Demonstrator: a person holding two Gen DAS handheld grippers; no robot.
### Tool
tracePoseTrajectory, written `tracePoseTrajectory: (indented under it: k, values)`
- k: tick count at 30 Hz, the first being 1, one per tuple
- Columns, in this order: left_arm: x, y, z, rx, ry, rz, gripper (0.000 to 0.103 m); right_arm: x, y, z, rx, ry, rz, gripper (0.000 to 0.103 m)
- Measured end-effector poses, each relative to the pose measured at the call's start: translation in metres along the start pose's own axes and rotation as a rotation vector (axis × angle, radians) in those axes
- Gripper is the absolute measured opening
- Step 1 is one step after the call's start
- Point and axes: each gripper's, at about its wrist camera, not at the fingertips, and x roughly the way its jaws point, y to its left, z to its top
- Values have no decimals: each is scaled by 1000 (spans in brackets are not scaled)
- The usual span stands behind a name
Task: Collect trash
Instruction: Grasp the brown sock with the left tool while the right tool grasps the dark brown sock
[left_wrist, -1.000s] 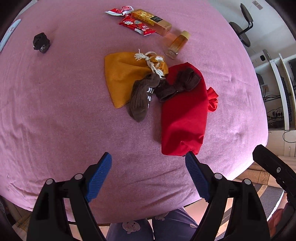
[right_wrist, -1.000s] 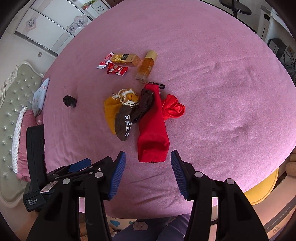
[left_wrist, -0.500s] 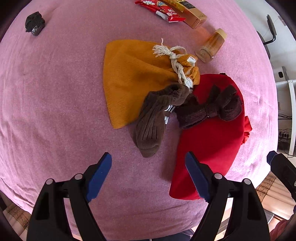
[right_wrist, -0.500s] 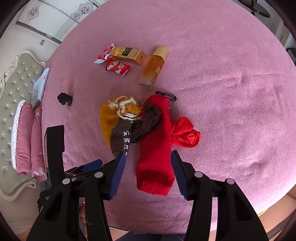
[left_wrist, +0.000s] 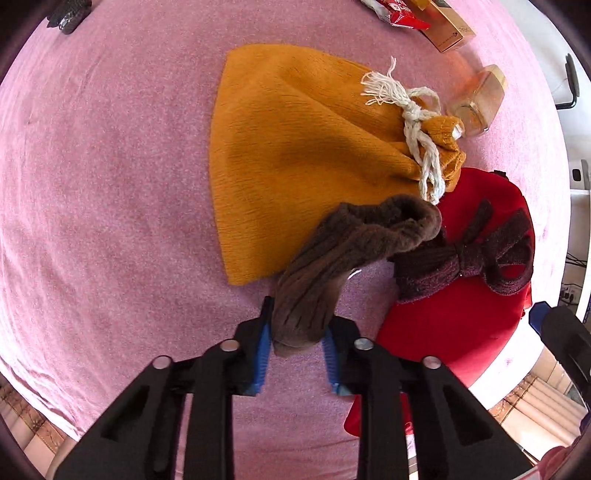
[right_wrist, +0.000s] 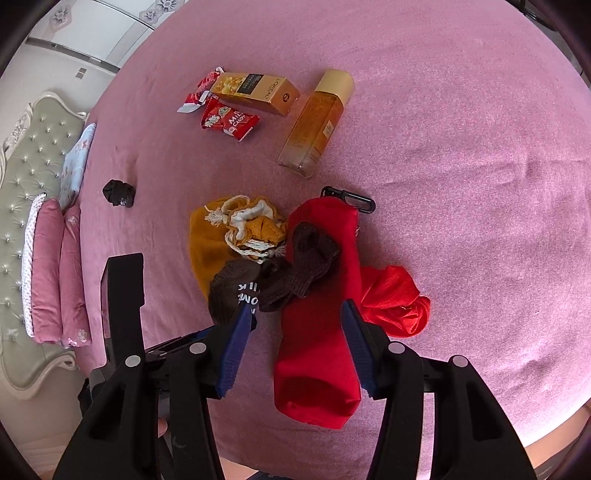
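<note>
The left claw (left_wrist: 297, 343) has just been closing and now pinches the toe end of a brown sock (left_wrist: 332, 258) between its blue pads, the sock's cuff lying across the lower edge of an orange drawstring pouch (left_wrist: 295, 147) on the pink bed (left_wrist: 110, 184). The sock is ribbed, dark brown and limp; it looks light and soft, so a pinch at one end should lift it, though the rest will dangle and may drag the pouch's cord (left_wrist: 417, 125) or the second brown sock (left_wrist: 461, 258) knotted beside it on the red cloth bag (right_wrist: 317, 332). The right claw (right_wrist: 295, 343) stands part open, holding nothing, its pads either side of that red bag's open end without pressing it. Farther up the bed lie red candy wrappers (right_wrist: 229, 118), a gold carton (right_wrist: 255, 90) and an amber bottle (right_wrist: 317, 122), likelier trash; the wrappers are thin and slippery, best nipped at a crimped end.
</note>
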Motion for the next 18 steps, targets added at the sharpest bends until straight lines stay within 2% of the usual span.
tracePoseTrajectory:
  k: [2, 6, 9, 12, 13, 14, 18]
  values:
    - [-3, 9, 2, -6, 10, -32, 12, 9, 1, 4, 3, 11, -1, 51]
    - [-8, 24, -1, -35, 12, -71, 12, 26, 0, 13, 12, 27, -26, 48]
    - [-16, 39, -7, -54, 6, -101, 12, 37, 0, 19, 15, 40, -48, 40]
    - [-21, 46, -9, -61, 3, -119, 12, 42, 2, 23, 8, 51, -62, 26]
    - [-23, 51, -12, -63, 2, -122, 12, 43, 3, 24, 6, 54, -59, 14]
    - [-24, 53, -13, -64, 2, -125, 12, 43, 3, 24, 4, 60, -54, 11]
    - [-30, 67, -21, -63, -6, -129, 12, 33, 9, 17, -10, 38, -46, 10]
